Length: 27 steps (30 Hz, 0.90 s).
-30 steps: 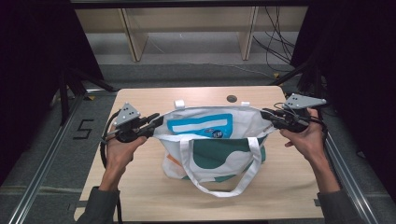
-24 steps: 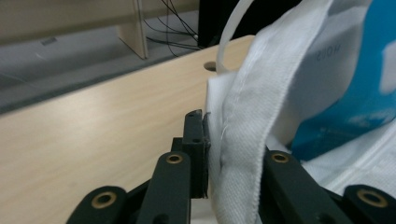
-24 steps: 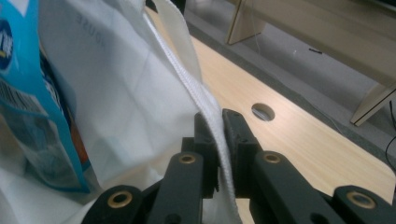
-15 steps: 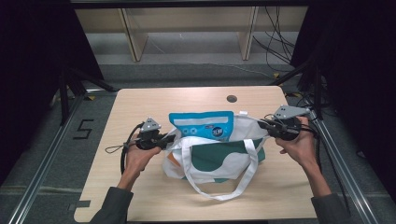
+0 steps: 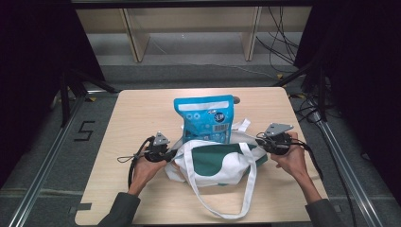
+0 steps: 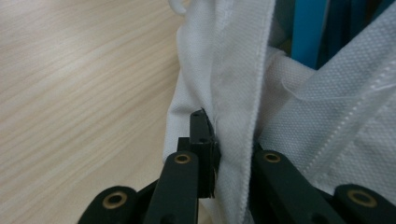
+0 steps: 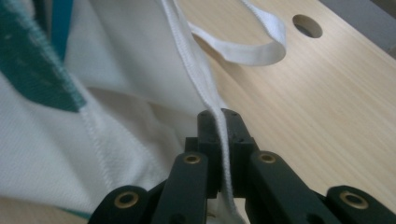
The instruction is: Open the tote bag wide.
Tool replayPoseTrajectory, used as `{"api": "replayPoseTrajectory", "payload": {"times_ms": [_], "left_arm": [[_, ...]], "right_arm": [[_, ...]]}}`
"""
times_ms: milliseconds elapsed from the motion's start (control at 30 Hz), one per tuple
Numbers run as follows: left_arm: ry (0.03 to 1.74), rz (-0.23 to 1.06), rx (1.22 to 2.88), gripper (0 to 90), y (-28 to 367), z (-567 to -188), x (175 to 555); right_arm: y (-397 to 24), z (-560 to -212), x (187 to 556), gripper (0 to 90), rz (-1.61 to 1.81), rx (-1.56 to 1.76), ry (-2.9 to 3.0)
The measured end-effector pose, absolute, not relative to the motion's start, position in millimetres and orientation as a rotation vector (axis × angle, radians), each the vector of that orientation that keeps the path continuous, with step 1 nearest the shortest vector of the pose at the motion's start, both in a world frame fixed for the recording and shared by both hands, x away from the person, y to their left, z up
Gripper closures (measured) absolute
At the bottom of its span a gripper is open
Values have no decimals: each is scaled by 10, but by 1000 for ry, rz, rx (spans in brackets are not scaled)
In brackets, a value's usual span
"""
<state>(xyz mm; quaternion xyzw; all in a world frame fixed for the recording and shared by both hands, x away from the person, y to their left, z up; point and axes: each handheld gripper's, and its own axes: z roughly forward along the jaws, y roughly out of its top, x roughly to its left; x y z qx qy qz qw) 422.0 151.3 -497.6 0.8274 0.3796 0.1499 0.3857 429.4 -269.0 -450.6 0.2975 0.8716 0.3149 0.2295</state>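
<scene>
Bag (image 5: pixel 215 163) lowered, pouch (image 5: pixel 204 118) exposed, right gripper view shows table hole (image 7: pixel 307 25)

a pale wooden table (image 5: pixel 142 113) with a round hole (image 7: pixel 307 25) near its far edge carries a white-and-green tote bag (image 5: pixel 215 161); a blue pouch (image 5: pixel 204 118) seems to stand in the bag's mouth.

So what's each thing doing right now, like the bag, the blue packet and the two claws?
Tote bag: slumped on the table, mouth held open at both edges, one long handle trailing toward the person.
Blue packet: standing upright, lower part inside the bag.
Left claw: shut on the bag's white hem.
Right claw: shut on the bag's opposite hem.
Table: bare wood around the bag, a round hole near the far edge.
</scene>
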Motion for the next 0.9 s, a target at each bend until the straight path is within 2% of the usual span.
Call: {"api": "replayPoseTrajectory", "payload": {"times_ms": [233, 300, 333, 367, 400, 500, 567, 667, 733, 767, 867, 900], "left_arm": [[890, 431, 2119, 793, 1546, -4922, 4112], [896, 439, 2113, 736, 1553, -4920, 4116], [925, 435, 2085, 736, 1552, -4918, 4113], [963, 434, 2052, 668, 1587, -4873, 4104], [963, 434, 2052, 653, 1587, -4873, 4104], [1018, 444, 1976, 623, 1662, -4696, 4044], [1021, 458, 1913, 572, 1718, -4507, 3958], [998, 455, 1885, 575, 1729, -4385, 3903], [981, 431, 1852, 577, 1690, -4277, 3836], [921, 388, 1856, 575, 1610, -4189, 3761], [882, 368, 1859, 531, 1503, -4125, 3684], [835, 313, 1858, 513, 1412, -4076, 3629]], "right_arm": [[-2708, -4479, 4200, 880, 885, 815, 2391], [-2709, -4475, 4187, 878, 888, 816, 2393], [-2709, -4475, 4187, 878, 888, 816, 2393], [-2708, -4473, 4181, 876, 888, 821, 2395], [-2708, -4473, 4181, 876, 888, 821, 2395], [-2730, -4466, 4186, 875, 898, 800, 2382], [-2741, -4446, 4173, 875, 912, 828, 2381], [-2750, -4431, 4191, 875, 922, 790, 2371], [-2751, -4427, 4192, 874, 925, 786, 2374], [-2749, -4416, 4181, 873, 931, 824, 2366], [-2749, -4408, 4182, 871, 935, 827, 2367], [-2756, -4405, 4199, 868, 941, 802, 2363]]}}
